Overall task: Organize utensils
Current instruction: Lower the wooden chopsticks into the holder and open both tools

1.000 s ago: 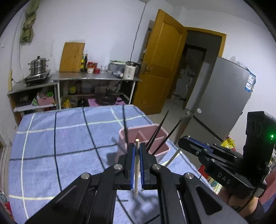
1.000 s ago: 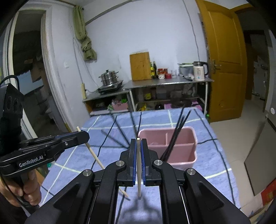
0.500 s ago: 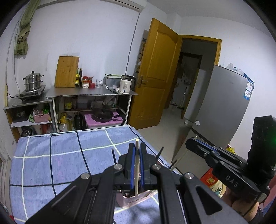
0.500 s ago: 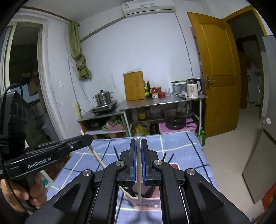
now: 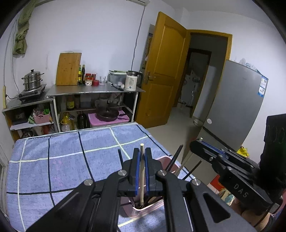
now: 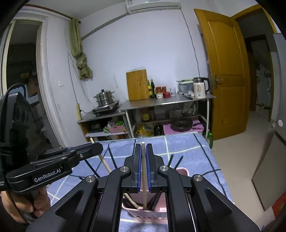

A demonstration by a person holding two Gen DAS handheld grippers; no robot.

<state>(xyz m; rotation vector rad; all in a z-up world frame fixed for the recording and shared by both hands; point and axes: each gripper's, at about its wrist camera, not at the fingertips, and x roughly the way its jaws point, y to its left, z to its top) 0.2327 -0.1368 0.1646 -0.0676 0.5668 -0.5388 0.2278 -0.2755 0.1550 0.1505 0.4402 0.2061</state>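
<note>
Only the left view shows the grey fridge (image 5: 230,107) and the dark doorway beside the door (image 5: 160,69); only the right view shows the air conditioner (image 6: 152,5), the hanging green cloth (image 6: 80,58) and the person's hand (image 6: 19,201) on the left gripper's handle. Each gripper is clamped tight on one pale wooden chopstick. The left gripper (image 5: 141,171) holds its chopstick (image 5: 142,176) upright between blue pads, the tip rising just above the fingers (image 5: 135,169) and the lower end reaching into the pink bin (image 5: 150,208) right below them. The right gripper (image 6: 143,167) holds its chopstick (image 6: 143,178) the same way, its lower end inside the bin (image 6: 148,214) under the fingers (image 6: 136,169). Thin black chopsticks (image 5: 174,160) fan out of the bin past both fingertips. From the right view the left chopstick (image 6: 103,158) slants down toward the bin. The bin sits on a blue checked cloth (image 5: 53,160).
</note>
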